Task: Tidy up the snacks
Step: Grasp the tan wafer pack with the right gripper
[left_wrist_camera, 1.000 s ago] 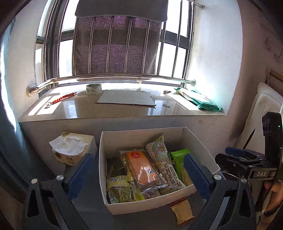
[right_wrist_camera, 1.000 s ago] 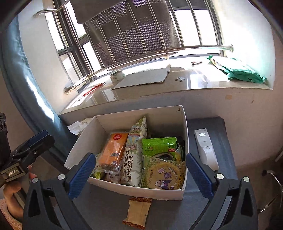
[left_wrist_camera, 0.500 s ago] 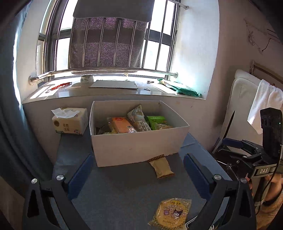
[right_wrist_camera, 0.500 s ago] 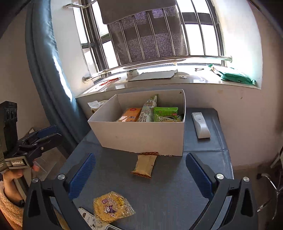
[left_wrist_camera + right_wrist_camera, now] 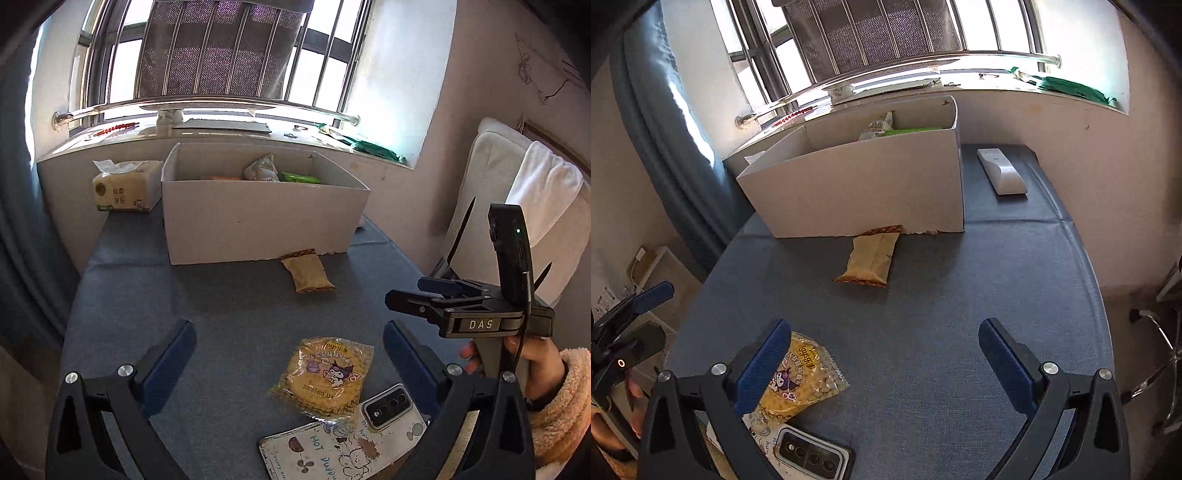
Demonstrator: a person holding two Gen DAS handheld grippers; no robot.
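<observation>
Most snacks already sit in your box [image 5: 258,218]. Two remain on the worktop [image 5: 229,314]: a tan packet [image 5: 308,273] just beside the box's front wall, and a yellow biscuit pack [image 5: 325,376] between your left gripper's [image 5: 288,354] wide-open, empty fingers. Your right gripper [image 5: 882,354] is likewise spread wide, holding nothing.

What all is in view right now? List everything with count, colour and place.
box: 1, white, far end of table, snacks inside
tan snack: 1, table, against box front
yellow snack: 1, near edge, overlapping phone
phone: 1, illustrated case, near edge
tissue pack: 1, beige, left of box
remote: 1, white, right of box
table: 1, blue-grey
left tool: 1, open, empty
right tool: 1, open, empty
</observation>
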